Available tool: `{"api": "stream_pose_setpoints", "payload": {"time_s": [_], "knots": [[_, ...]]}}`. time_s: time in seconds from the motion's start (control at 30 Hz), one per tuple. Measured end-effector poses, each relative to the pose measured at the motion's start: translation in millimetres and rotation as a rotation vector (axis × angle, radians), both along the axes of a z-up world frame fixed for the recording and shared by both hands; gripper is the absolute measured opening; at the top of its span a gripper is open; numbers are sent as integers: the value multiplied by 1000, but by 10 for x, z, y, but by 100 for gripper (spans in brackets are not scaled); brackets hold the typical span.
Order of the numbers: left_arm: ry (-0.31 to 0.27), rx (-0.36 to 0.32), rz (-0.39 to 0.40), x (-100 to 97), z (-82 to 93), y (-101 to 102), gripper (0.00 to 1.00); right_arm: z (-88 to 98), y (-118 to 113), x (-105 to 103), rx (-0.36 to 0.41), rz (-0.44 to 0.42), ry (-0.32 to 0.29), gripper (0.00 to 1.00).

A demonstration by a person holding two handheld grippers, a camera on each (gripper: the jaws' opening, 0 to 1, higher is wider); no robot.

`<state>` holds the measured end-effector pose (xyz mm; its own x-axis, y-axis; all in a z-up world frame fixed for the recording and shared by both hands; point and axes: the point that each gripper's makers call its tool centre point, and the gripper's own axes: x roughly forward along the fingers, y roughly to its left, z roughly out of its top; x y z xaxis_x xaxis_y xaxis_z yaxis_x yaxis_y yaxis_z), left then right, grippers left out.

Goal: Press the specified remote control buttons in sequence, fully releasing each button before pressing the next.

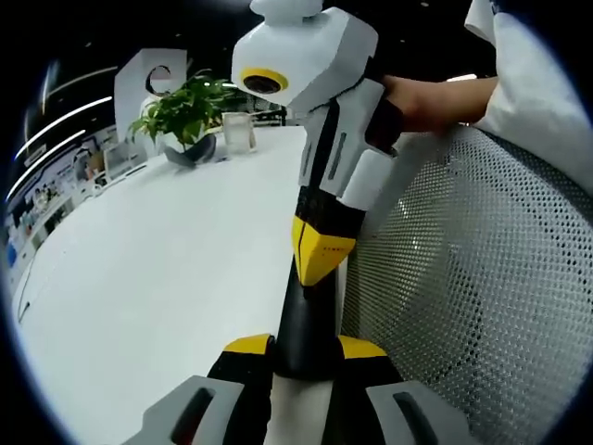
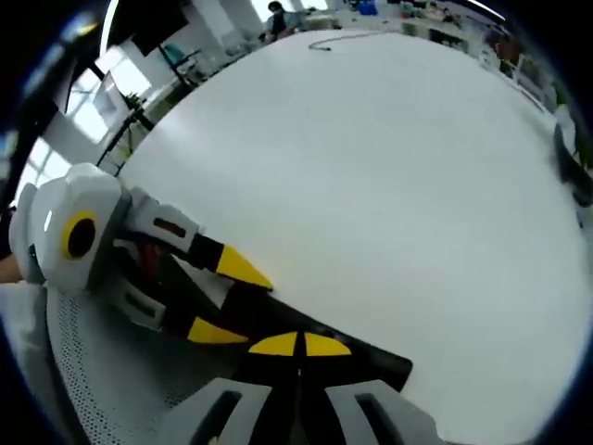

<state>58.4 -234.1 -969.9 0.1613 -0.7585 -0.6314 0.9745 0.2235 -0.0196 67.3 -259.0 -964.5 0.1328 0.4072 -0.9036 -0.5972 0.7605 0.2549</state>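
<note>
A black remote control (image 1: 306, 320) stands up between my left gripper's (image 1: 306, 349) yellow-tipped jaws, which are shut on its sides. My right gripper (image 1: 321, 260) comes down from above with its yellow tips together, and they touch the remote's top end. A hand (image 1: 435, 97) holds that gripper. In the right gripper view my right gripper (image 2: 298, 345) is shut, its tips resting on the remote control (image 2: 375, 357). There the left gripper (image 2: 227, 297) reaches in from the left, one jaw on each side of the remote.
A white table (image 1: 157, 260) spreads out to the left. A potted plant (image 1: 185, 116) and a small white stand (image 1: 239, 132) sit at its far end. A grey mesh chair back (image 1: 473, 278) is close on the right. A dark cable (image 2: 334, 42) lies far across the table.
</note>
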Motion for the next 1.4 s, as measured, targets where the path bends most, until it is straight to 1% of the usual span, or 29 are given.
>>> {"api": "stream_pose_setpoints", "payload": {"time_s": [0.07, 0.2, 0.3, 0.43, 0.53, 0.83, 1.17, 1.33, 1.4], "knots": [[0, 0, 0, -1, 0, -1, 25, -3, 5, 9, -3, 1, 2, 0], [-2, 2, -1, 0, 1, -3, 25, -3, -10, 20, 1, -14, 28, 0], [-4, 4, -3, -1, 2, -3, 25, -4, -13, 11, 2, -15, 23, 0], [-5, 6, -4, 1, -1, -4, 25, 4, -27, 11, 40, -42, 15, 0], [-6, 7, -5, 2, -1, -4, 25, 3, -20, 16, 51, -59, 21, 0], [-7, 7, -6, 0, -1, -6, 25, 12, -15, 6, 35, -46, 24, 0], [-6, 9, -11, 0, -3, -7, 25, 11, -55, -5, 53, -84, 74, 0], [-7, 13, -13, -3, 0, -8, 25, 14, -49, -15, 50, -77, 64, 0], [-7, 14, -12, -5, 2, -7, 25, 14, -52, -11, 56, -82, 70, 0]]}}
